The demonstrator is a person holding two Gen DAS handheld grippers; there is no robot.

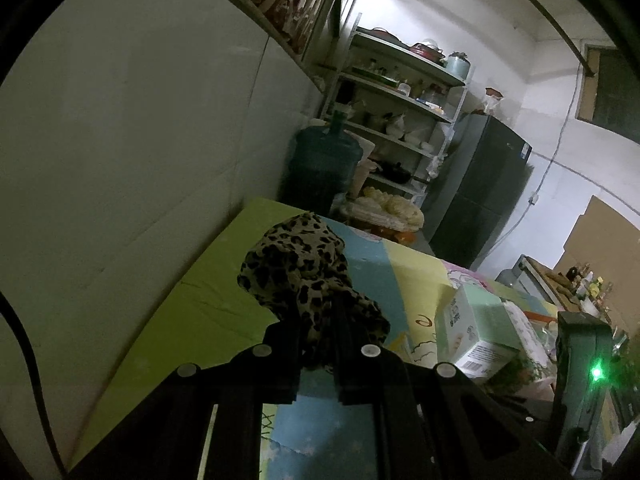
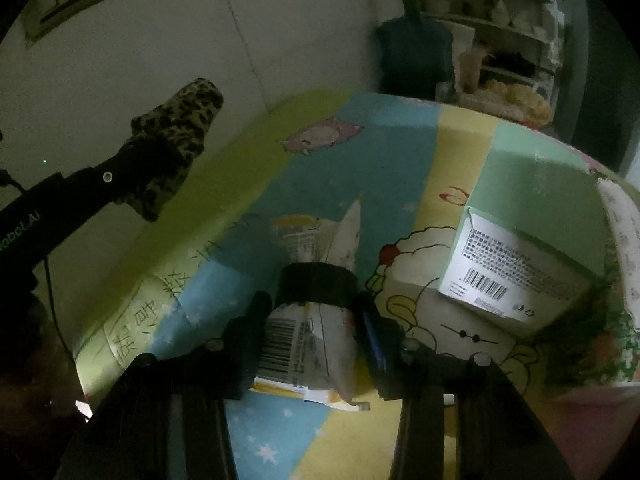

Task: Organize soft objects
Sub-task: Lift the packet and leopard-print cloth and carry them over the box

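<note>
A leopard-print cloth (image 1: 296, 272) hangs bunched above the colourful cartoon mat (image 1: 180, 312), and my left gripper (image 1: 320, 304) is shut on its lower end. The right wrist view shows that cloth (image 2: 180, 128) and the left gripper (image 2: 148, 160) raised at the left, in front of the wall. A soft white packet (image 2: 304, 344) with a barcode and a dark band (image 2: 316, 280) across it lies on the mat (image 2: 360, 160). My right gripper (image 2: 314, 304) is low over the packet, with one finger on each side of it. The jaws stand partly open.
A mint and white carton (image 2: 520, 248) stands on the mat to the right of the packet, and the left wrist view shows it too (image 1: 476, 328). A wall (image 1: 140, 140) runs along the mat's left edge. Beyond the far end are a large water bottle (image 1: 324, 160), shelves (image 1: 400, 112) and a dark fridge (image 1: 480, 184).
</note>
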